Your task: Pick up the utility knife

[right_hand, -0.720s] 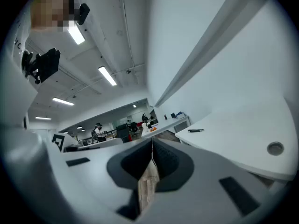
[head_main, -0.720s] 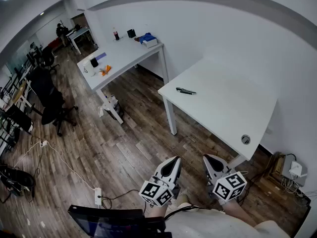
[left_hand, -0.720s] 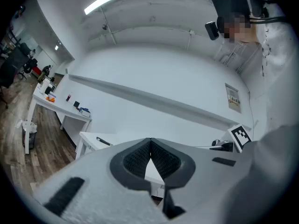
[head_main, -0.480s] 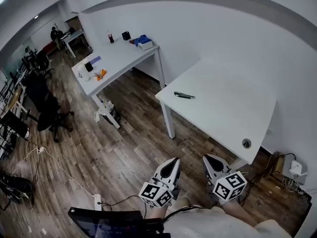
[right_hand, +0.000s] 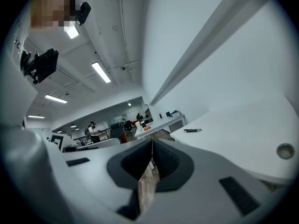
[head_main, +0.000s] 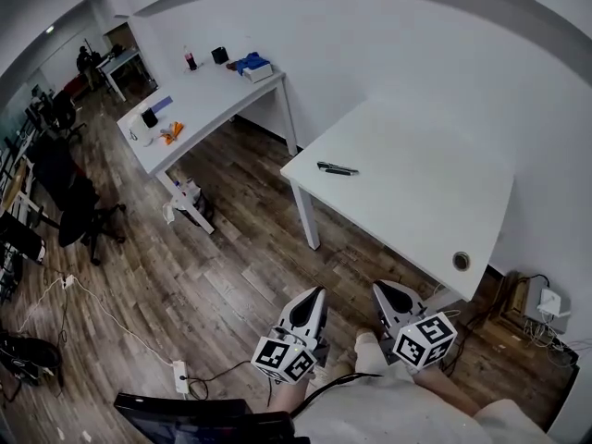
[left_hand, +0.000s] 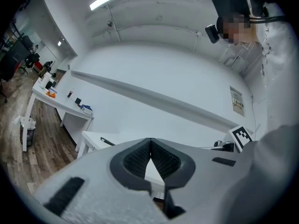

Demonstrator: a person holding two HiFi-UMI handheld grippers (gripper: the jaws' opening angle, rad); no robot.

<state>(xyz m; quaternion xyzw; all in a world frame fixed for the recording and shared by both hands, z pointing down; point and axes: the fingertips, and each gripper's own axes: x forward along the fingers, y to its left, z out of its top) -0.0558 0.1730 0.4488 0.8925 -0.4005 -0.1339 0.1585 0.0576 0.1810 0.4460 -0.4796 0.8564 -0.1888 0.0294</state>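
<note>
Only at the start: nothing picked up yet. Pressed together and empty: left gripper (head_main: pixel 308 309) and right gripper (head_main: pixel 392 302). Well ahead of both, on the white surface (head_main: pixel 421 197): the utility knife (head_main: pixel 337 168). Next: go closer, spread one gripper, reach out.

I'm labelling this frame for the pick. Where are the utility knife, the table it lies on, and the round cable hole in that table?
utility knife (head_main: pixel 337 168), head view, middle of its dark body.
table (head_main: pixel 421 188), head view, bare white top.
cable hole (head_main: pixel 461 261), head view, its round fitting.
</note>
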